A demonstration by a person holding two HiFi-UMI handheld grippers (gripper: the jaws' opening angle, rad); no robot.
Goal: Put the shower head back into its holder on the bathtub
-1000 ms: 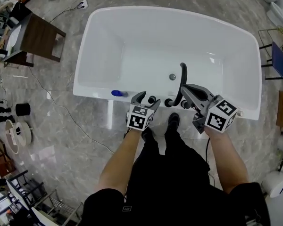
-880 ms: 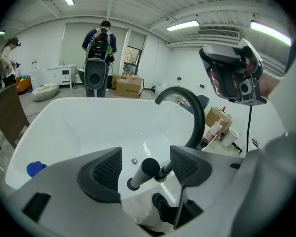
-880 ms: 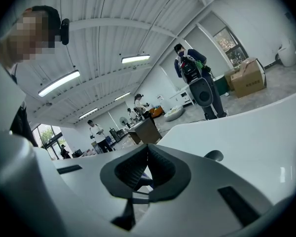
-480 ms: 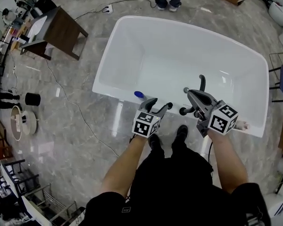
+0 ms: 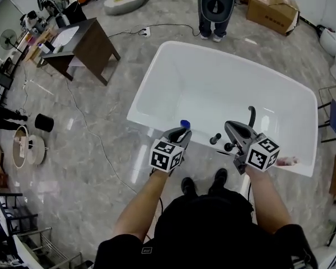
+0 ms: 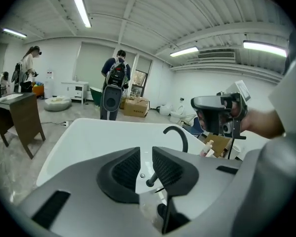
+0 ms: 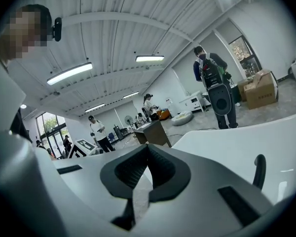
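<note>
Empty-handed over the bathtub (image 5: 149, 82)!
Left gripper (image 5: 181, 132) closing on nothing, right gripper (image 5: 233, 126) pinched together; either could clip the spout (image 5: 251, 115).

Head view: from above the person, steeply down onto the whole bathtub (image 5: 224, 88) from its near side. Left and right gripper views: low, close behind their own jaws, facing across the bathtub toward the far room. All three share the bathtub, its curved black spout (image 5: 251, 116) and a standing person (image 5: 215, 7) beyond
</note>
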